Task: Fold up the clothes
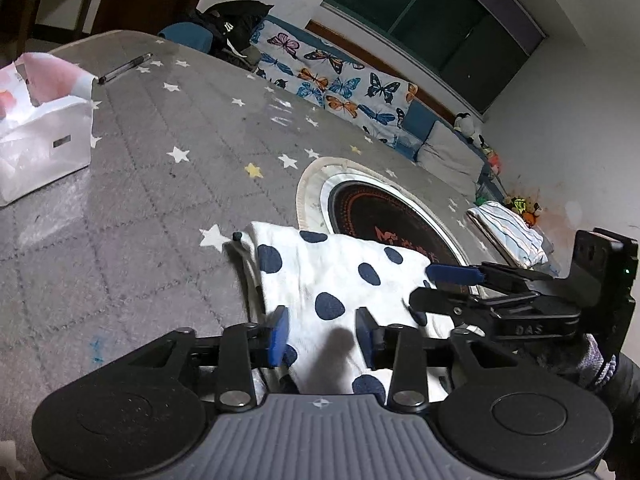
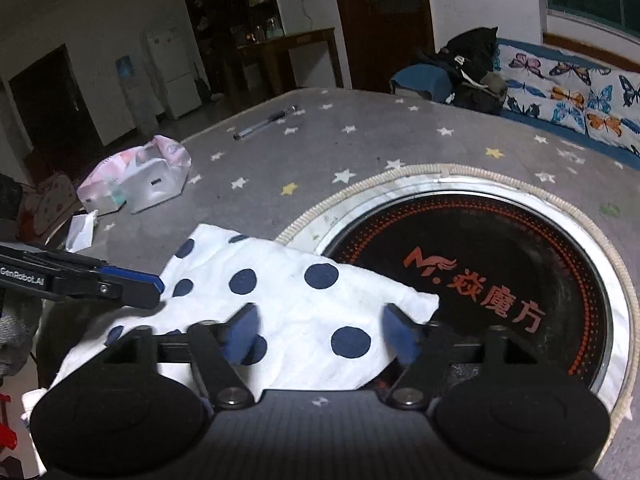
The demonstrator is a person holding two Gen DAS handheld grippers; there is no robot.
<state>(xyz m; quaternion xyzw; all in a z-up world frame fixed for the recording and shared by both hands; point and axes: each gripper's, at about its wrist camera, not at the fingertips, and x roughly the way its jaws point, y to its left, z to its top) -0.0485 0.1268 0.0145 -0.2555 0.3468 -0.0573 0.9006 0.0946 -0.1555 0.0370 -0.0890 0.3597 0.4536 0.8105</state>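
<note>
- We hover both tools over a white, navy-dotted garment [image 2: 288,292] lying on a grey, star-printed tablecloth [image 1: 160,140], its far corner overlapping the rim of the round inset cooktop [image 2: 500,272] set into the table.
- Our left gripper [image 1: 322,334] stands with its blue pads apart, cloth showing between them but neither pad pressing it, as far as we can tell.
- Our right gripper [image 2: 320,332] is spread wide above the garment's near edge, gripping nothing.
- The garment already looks doubled into a rough, compact rectangle, layered edges showing along its left side; we judge one or more folds done.
- It is soft and thin, slightly rumpled, with a loose corner toward the cooktop, so smoothing or a last fold may remain.
- A striped folded piece [image 1: 508,232] rests by the table's far right edge, possibly finished work.
- A white tissue box [image 1: 44,148] and a pen [image 1: 124,67] sit toward the far left corner, well apart from the garment.
</note>
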